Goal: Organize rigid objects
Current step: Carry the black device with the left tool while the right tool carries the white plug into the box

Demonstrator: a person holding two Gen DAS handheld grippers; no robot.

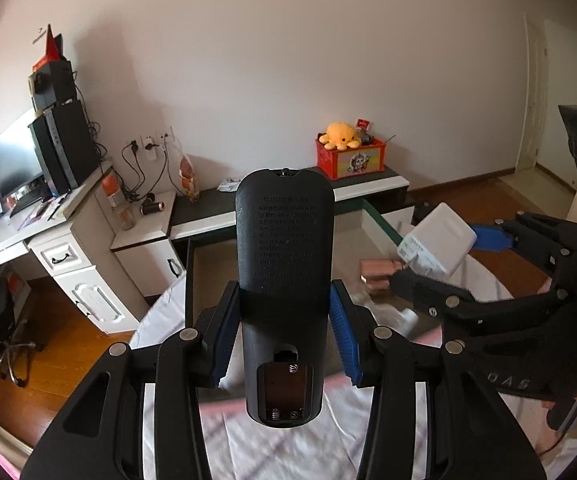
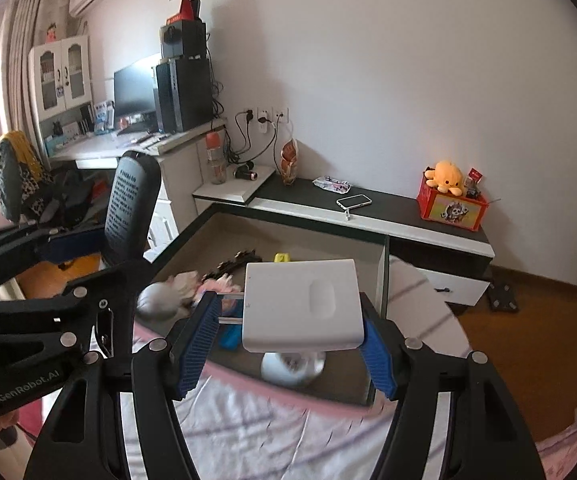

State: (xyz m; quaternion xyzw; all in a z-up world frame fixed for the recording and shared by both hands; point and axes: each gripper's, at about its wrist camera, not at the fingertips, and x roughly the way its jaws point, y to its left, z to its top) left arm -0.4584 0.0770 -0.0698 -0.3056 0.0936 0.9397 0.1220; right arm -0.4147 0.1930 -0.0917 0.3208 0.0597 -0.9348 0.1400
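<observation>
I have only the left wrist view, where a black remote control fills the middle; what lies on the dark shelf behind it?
Observer: A white-edged smartphone lies flat on that dark shelf, left of the red printed box.
Operator: Thank you. What does the top of the white block look like?
Observer: The white rectangular plastic block in the right claw has an oval recess in its top face.
Operator: Is anything at the far side of the open compartment?
Observer: A small yellow object, too blurred to name.
</observation>
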